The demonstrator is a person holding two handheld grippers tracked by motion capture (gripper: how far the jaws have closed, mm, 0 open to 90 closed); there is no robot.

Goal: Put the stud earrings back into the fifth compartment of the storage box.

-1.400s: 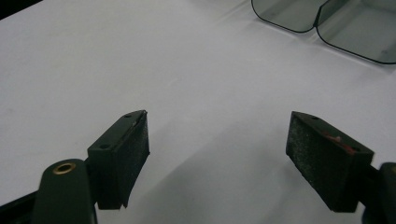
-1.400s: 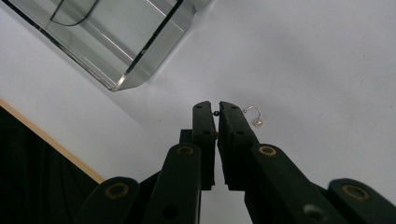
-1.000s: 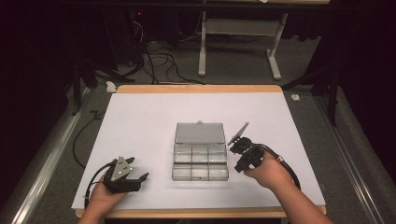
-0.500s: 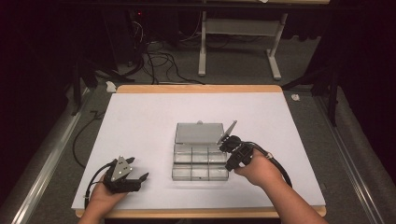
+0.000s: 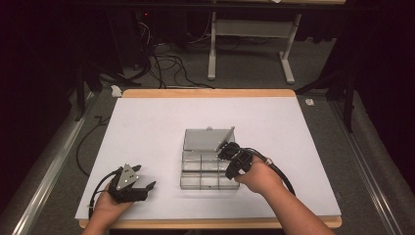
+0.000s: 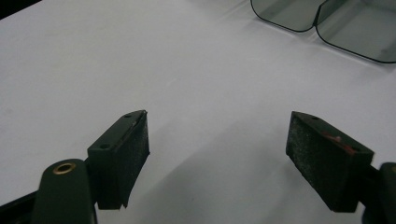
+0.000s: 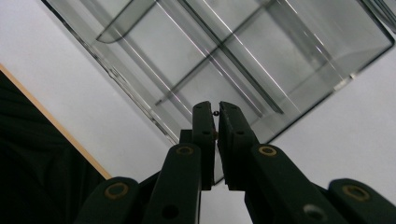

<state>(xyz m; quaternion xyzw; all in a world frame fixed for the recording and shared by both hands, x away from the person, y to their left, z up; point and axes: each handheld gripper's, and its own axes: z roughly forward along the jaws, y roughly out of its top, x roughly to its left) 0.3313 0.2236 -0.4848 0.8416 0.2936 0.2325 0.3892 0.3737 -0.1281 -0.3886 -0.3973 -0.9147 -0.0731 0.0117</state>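
A clear plastic compartment box [image 5: 204,182] lies mid-table, its flat lid section [image 5: 205,139] at the back. My right gripper [image 5: 224,149] hovers over the box's right side, shut on a thin clear plastic piece [image 5: 230,133] that sticks up toward the lid's right corner. In the right gripper view the jaws [image 7: 215,109] are pressed together on that thin edge, with the box's dividers [image 7: 224,51] just beyond. My left gripper [image 5: 144,177] rests at the front left of the table, open with nothing between the pads [image 6: 217,154].
A white mat [image 5: 147,127] covers the wooden table [image 5: 205,93]. Two rounded clear corners of the box [image 6: 327,18] show far off in the left gripper view. Cables and a desk frame [image 5: 249,44] stand on the floor beyond the table.
My right gripper has moved left, from beside the box to over its right side, carrying the thin piece. The left gripper has stayed put.
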